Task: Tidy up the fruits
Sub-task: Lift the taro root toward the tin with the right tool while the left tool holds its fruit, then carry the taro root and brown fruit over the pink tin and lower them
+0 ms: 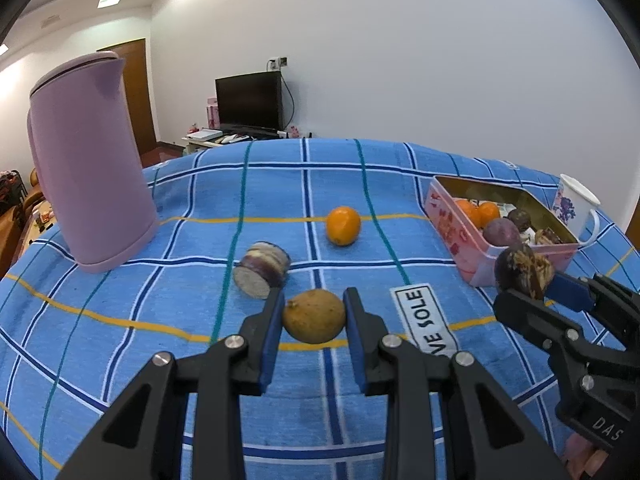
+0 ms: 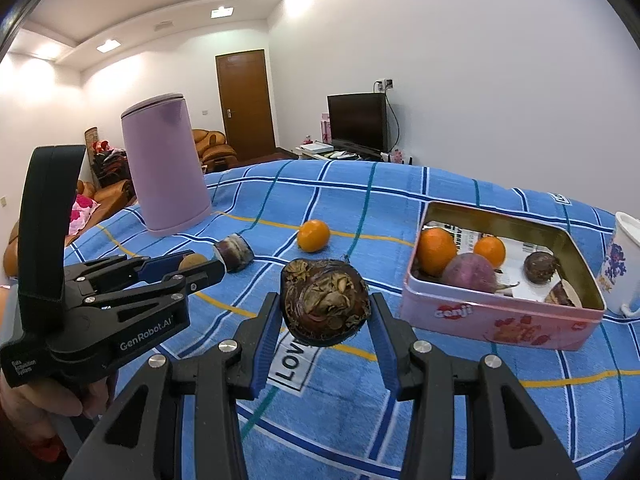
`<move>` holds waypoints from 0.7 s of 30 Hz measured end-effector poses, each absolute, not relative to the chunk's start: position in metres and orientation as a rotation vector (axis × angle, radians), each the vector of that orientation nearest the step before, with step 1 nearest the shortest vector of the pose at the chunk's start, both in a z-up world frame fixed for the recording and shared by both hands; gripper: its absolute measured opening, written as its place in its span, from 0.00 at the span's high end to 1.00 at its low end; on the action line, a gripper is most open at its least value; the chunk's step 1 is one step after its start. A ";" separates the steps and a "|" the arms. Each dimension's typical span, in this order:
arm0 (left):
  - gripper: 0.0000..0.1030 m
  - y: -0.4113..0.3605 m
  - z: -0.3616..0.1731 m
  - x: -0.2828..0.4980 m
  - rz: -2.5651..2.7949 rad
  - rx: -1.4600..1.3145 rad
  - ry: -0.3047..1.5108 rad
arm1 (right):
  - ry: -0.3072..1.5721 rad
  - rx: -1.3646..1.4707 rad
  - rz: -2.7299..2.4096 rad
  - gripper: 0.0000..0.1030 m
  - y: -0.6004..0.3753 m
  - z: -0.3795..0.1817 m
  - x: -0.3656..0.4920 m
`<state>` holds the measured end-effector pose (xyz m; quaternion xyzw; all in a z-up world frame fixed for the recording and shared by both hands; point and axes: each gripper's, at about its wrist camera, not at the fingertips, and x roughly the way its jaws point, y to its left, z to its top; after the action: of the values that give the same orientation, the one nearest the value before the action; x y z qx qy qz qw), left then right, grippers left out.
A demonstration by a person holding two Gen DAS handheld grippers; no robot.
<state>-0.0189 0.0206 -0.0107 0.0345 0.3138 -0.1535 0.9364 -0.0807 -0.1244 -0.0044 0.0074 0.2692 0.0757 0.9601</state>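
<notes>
Right of the clamped right gripper (image 2: 325, 312), the pink tin (image 2: 500, 320) lies near. Its dark bulb (image 2: 325, 303) is nearest; the left gripper (image 1: 313, 318) clamps a brown fruit (image 1: 314, 315).

left gripper (image 1: 313, 316): jaws clamped, angled down | right gripper (image 2: 325, 312): jaws clamped, angled down

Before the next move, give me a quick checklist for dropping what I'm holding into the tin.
1. Right gripper shut on the dark bulb: ok, pads press both sides.
2. Left gripper shut on the brown fruit: ok.
3. Bulb lifted off the cloth: ok.
4. Room in the tin: ok, bare paper shows between the items.
5. Path from bulb to tin: ok, nothing between them.
6. Mug beside the tin's far end: cannot tell whether it touches.
</notes>
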 end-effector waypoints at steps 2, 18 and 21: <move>0.69 0.016 -0.011 -0.020 -0.322 0.074 0.643 | 0.546 0.015 0.149 0.55 -0.128 -0.004 -0.083; 0.69 -0.030 -0.012 -0.032 -0.413 0.112 0.656 | 0.537 0.024 0.096 0.55 -0.161 -0.003 -0.099; 0.69 -0.039 -0.011 -0.035 -0.427 0.125 0.655 | 0.535 0.018 0.084 0.55 -0.167 -0.002 -0.102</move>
<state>-0.0355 -0.0385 -0.0115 0.0610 0.3188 -0.2077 0.9228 -0.1020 -0.1665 -0.0020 0.0087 0.2645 0.0417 0.9635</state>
